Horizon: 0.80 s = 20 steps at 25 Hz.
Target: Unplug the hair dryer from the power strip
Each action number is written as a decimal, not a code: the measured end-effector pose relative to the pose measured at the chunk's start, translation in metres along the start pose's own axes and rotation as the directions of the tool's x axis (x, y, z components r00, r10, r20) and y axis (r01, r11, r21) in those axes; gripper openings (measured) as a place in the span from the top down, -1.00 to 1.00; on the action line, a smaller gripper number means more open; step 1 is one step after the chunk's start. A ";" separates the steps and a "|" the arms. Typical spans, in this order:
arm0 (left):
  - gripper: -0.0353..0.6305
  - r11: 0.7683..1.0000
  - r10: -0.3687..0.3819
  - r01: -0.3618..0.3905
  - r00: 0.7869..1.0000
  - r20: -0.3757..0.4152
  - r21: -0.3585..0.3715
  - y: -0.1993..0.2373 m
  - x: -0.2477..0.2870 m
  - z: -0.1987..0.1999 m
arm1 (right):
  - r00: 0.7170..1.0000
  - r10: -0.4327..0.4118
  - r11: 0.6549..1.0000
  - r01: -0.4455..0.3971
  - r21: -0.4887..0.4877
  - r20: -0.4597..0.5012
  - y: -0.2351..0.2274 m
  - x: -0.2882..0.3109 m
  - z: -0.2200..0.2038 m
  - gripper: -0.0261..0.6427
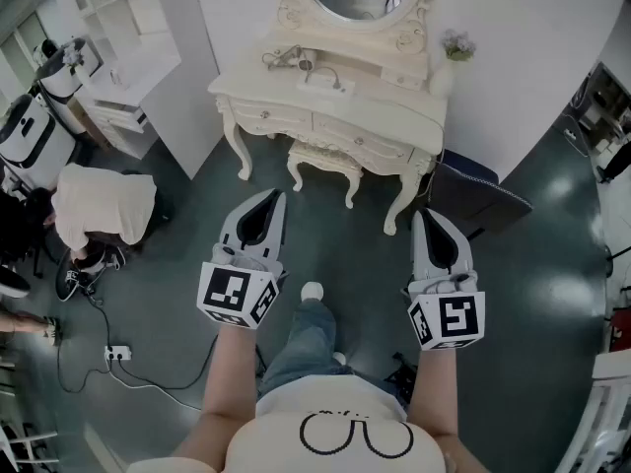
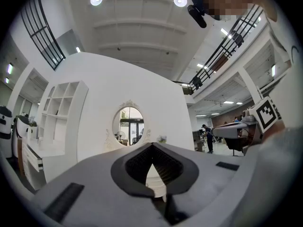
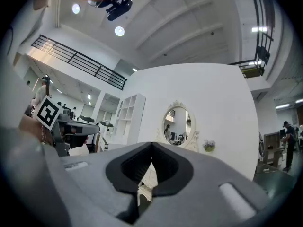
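Observation:
The cream dressing table [image 1: 389,106] stands ahead of me against the white wall. On its top lies a small dark-and-pale object with a cord, apparently the hair dryer [image 1: 284,59], beside a flat white power strip [image 1: 325,84]. My left gripper [image 1: 274,195] and right gripper [image 1: 420,215] are held side by side well short of the table, over the floor. Both point toward the table. The left gripper [image 2: 152,144] has its jaws together with nothing in them. So does the right gripper [image 3: 151,144]. The oval mirror [image 2: 129,125] shows far beyond the jaws.
A cream stool [image 1: 325,161] is tucked under the table. A dark chair [image 1: 478,195] stands at its right, a white shelf unit [image 1: 128,47] at its left. A person in a white shirt [image 1: 99,205] crouches at left. A floor socket with cable [image 1: 117,353] lies nearby.

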<state>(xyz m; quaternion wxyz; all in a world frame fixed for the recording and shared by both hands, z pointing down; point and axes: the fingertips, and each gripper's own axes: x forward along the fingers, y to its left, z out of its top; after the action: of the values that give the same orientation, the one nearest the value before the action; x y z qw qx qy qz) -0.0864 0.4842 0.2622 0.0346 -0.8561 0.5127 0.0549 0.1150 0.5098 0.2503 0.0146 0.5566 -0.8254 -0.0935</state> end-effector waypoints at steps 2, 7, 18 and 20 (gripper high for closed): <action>0.90 1.000 0.001 -0.001 1.000 0.002 -0.003 0.008 0.012 -0.004 | 1.000 0.008 1.000 -0.008 -0.003 -0.003 -0.003 0.013 -0.003 0.93; 0.90 1.000 -0.005 0.005 1.000 0.000 -0.018 0.029 0.047 -0.013 | 1.000 0.016 1.000 -0.016 -0.014 -0.016 -0.011 0.048 -0.012 0.93; 0.90 0.998 -0.004 0.003 1.000 -0.017 -0.061 0.109 0.147 -0.042 | 0.999 0.039 0.999 -0.039 0.000 -0.027 -0.033 0.176 -0.037 0.93; 0.90 0.998 -0.013 0.012 1.000 -0.021 -0.064 0.125 0.172 -0.045 | 0.999 0.037 0.999 -0.037 -0.003 -0.035 -0.038 0.203 -0.041 0.93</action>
<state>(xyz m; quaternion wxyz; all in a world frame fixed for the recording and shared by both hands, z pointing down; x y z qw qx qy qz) -0.1136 0.2699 0.2842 0.0023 -0.8606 0.5056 0.0618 0.0779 0.3034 0.2673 0.0320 0.5427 -0.8350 -0.0850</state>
